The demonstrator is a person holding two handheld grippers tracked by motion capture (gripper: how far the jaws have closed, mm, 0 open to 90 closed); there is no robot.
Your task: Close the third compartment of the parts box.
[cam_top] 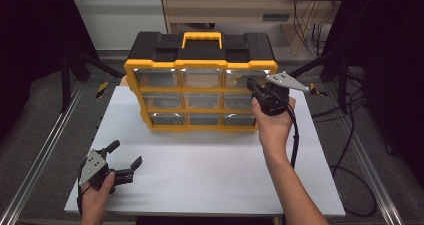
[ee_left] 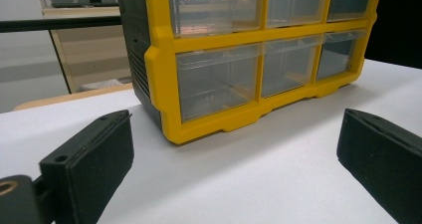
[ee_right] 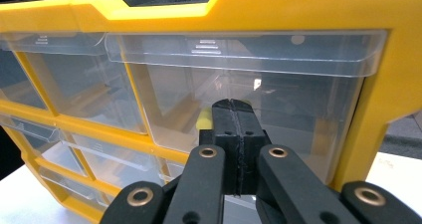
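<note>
The work looks barely begun: the right hand-held gripper (cam_top: 254,87), jaws pressed together on nothing, sits at the still-closed top right drawer (ee_right: 239,84) of the yellow organizer (cam_top: 200,65) standing at the far middle of the white surface (cam_top: 210,170), while the left hand-held gripper (cam_top: 123,155) waits spread wide near the front left.

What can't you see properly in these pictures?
- Inside the top right drawer: in the right gripper view the shut right hand-held gripper covers most of a yellow thing there, so I cannot tell what it is.
- Organizer back: hidden by its own body in the high view.
- Top drawers: cut off by the left gripper view's upper edge.
</note>
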